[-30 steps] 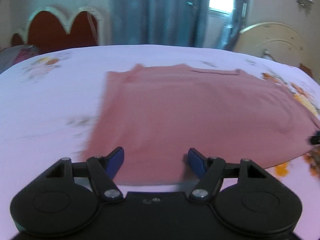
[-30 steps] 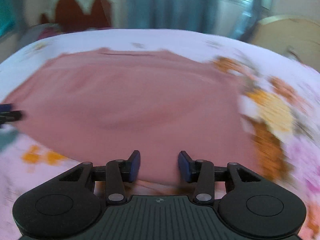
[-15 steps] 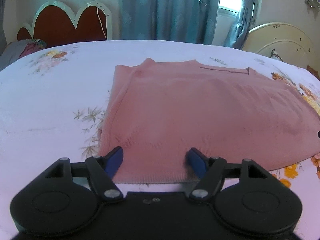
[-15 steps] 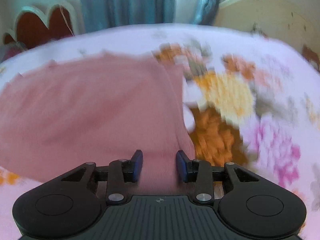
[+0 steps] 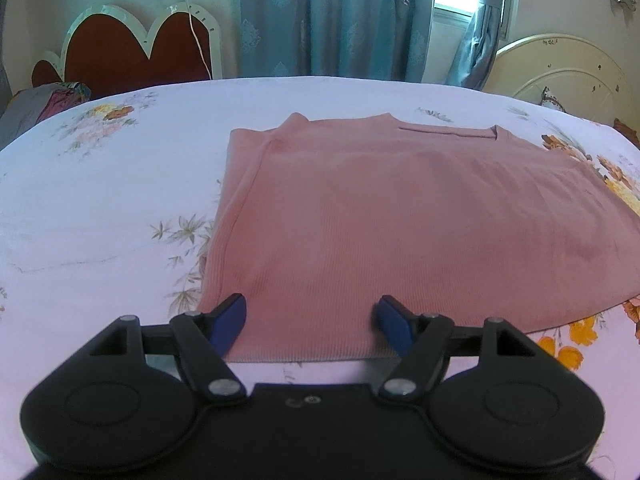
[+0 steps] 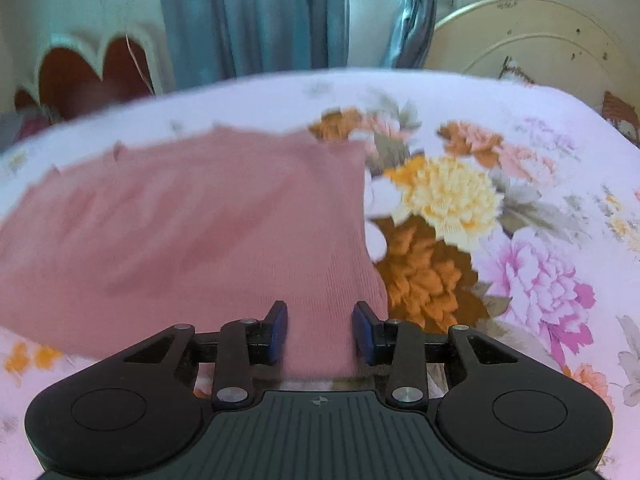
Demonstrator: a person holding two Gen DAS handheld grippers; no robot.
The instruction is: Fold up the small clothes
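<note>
- Broadly, a bed (image 5: 100, 208) fills both views, covered by a pale lilac sheet printed with flowers; the blooms are faint and sparse on the side the left wrist view shows, and big, bright orange, yellow and pink in the right wrist view.
- Behind the bed hang blue-grey curtains (image 5: 320, 16), with a sliver of bright window beside them.
- A dark red headboard (image 5: 132, 48) with a white scalloped rim stands at the far left, a thin cord hanging across it; a cream, rounded board with chipped paint (image 5: 560, 68) stands at the far right.
- Nothing lies on top of the pink top (image 5: 380, 220), a finely ribbed knit spread flat in the middle of the bed, its neckline at the far edge and one side folded in along a straight crease.
- Only the left wrist view shows that crease and the neckline sharply; the right wrist view is blurred and shows the garment's right edge (image 6: 200, 232) against the flowers.
- The left tool (image 5: 312, 316) is spread wide over the near hem, its blue pads apart from the cloth between them.
- The right tool (image 6: 320, 326) has just been closing, narrower, with the hem corner between its pads; whether they press it I cannot tell.
</note>
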